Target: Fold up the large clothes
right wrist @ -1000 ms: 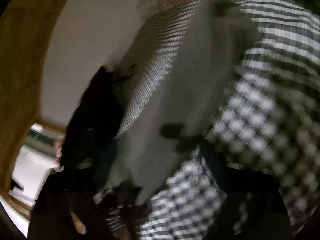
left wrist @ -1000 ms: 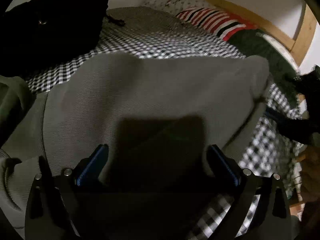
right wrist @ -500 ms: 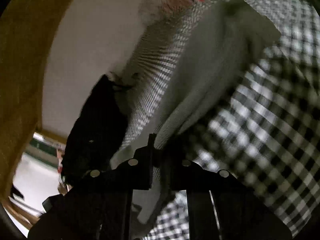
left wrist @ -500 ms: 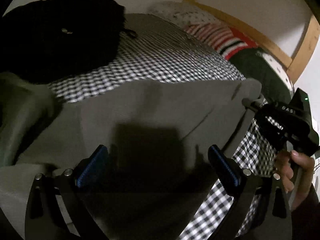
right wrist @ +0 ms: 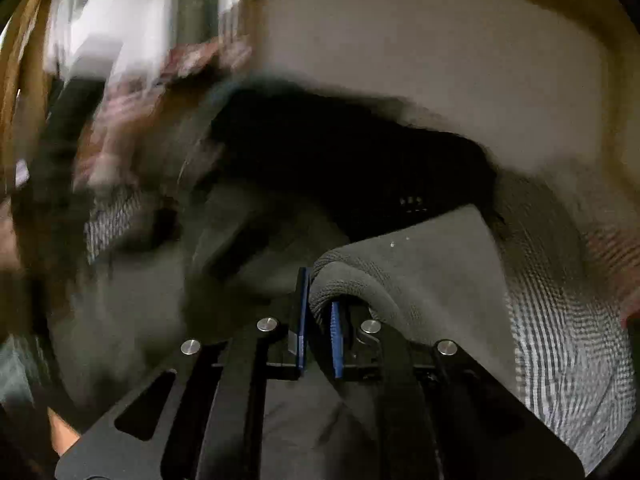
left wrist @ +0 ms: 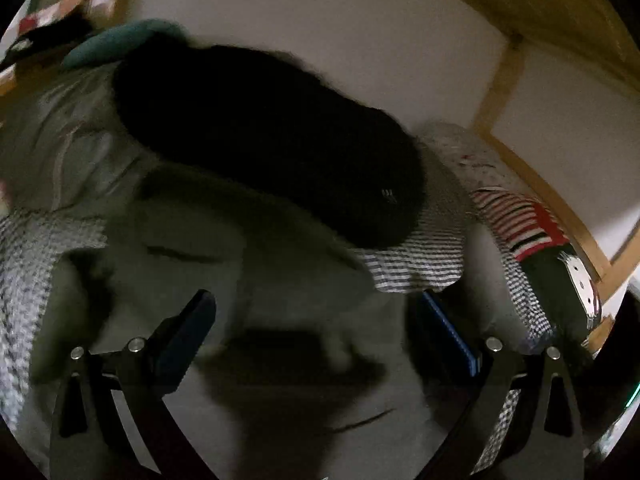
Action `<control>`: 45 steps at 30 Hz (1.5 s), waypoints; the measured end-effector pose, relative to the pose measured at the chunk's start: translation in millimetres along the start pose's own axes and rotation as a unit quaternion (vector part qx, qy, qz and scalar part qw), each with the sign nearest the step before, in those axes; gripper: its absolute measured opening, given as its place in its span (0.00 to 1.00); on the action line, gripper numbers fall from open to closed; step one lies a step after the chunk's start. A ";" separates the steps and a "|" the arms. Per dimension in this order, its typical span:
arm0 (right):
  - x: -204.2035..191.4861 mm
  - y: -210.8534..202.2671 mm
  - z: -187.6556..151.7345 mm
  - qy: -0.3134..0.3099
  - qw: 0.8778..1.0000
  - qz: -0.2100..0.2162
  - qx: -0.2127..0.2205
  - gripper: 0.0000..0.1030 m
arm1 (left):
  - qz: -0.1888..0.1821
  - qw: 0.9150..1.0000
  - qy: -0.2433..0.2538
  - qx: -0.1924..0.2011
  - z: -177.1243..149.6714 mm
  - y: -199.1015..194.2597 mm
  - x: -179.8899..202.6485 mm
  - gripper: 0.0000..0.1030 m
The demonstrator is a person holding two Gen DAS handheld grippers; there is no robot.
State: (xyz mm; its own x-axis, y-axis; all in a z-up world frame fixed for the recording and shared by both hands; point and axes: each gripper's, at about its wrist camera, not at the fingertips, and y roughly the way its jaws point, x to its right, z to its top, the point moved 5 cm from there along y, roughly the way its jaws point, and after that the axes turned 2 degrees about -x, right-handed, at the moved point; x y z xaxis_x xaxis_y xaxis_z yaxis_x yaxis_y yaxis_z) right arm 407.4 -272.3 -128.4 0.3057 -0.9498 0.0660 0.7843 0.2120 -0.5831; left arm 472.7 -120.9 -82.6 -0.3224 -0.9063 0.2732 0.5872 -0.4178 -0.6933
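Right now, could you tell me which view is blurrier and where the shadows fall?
Right wrist view: heavy motion smear at left, sharp only around the right gripper pinching the grey garment. Left wrist view: milder blur; the left gripper casts a dark shadow on the fabric.

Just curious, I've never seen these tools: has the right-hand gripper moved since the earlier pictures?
Yes. The right gripper, shut on the grey garment, has swung up toward the black garment, carrying the corner along.

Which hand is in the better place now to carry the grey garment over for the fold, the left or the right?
The right. Its tool is already shut on an edge of the grey garment. The left tool stands wide open above the cloth, gripping nothing.
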 end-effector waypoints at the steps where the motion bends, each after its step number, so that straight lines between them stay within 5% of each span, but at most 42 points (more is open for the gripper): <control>1: -37.8 20.0 -12.7 -0.058 0.998 -0.003 -0.027 0.10 | -0.007 1.000 0.000 -0.023 -1.0 -0.4 -12.8 0.95; 5: -129.4 72.0 -72.9 -0.192 0.976 -0.013 -0.105 0.09 | -0.028 0.992 0.054 -0.114 -15.7 12.3 -20.8 0.95; 9: -139.6 81.3 -94.8 -0.206 0.970 -0.054 -0.114 0.11 | -0.038 0.970 0.174 -0.167 -27.1 31.4 32.0 0.95; 15: -153.0 81.4 -99.3 -0.245 0.959 -0.102 -0.104 0.12 | -0.028 0.908 0.306 -0.284 -55.1 79.7 143.6 0.95; 21: -149.7 82.3 -93.4 -0.226 0.963 -0.101 -0.105 0.12 | 0.028 0.851 0.421 -0.313 -79.4 136.7 190.4 0.94; 22: -149.4 82.6 -93.1 -0.224 0.964 -0.101 -0.104 0.12 | 0.020 0.848 0.423 -0.319 -82.0 143.3 191.2 0.85; 23: -149.9 84.7 -92.3 -0.223 0.964 -0.102 -0.103 0.12 | 0.005 0.853 0.415 -0.318 -81.1 148.9 190.1 0.70; 24: -149.5 83.1 -93.8 -0.223 0.964 -0.102 -0.102 0.12 | 0.001 0.859 0.400 -0.319 -77.1 151.8 185.7 0.33; 25: -149.0 83.1 -93.5 -0.220 0.965 -0.101 -0.102 0.12 | -0.006 0.873 0.367 -0.323 -71.1 153.9 178.0 0.23; 28: -148.5 83.5 -93.0 -0.216 0.966 -0.100 -0.099 0.12 | -0.047 0.901 0.311 -0.298 -50.9 138.2 162.5 0.19; 35: -147.4 74.4 -84.4 -0.201 0.970 -0.111 -0.081 0.12 | -0.076 0.950 0.233 -0.195 7.0 65.1 106.6 0.19; 41: -155.7 62.7 -66.1 -0.190 0.974 -0.112 -0.045 0.10 | -0.072 0.976 0.162 -0.129 29.6 8.0 30.8 0.19; 45: -178.5 68.8 -62.5 -0.219 0.969 -0.103 -0.043 0.09 | -0.064 0.985 0.116 -0.108 17.3 -7.6 -21.1 0.19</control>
State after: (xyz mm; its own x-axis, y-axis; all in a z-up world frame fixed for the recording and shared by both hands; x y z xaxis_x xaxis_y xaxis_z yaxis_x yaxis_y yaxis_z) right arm 373.1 -102.5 -230.8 0.3626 -0.7773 0.5142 0.8103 -0.0097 -0.5860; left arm 487.9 -99.7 -71.6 -0.5593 -0.7979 0.2249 0.3673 -0.4818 -0.7956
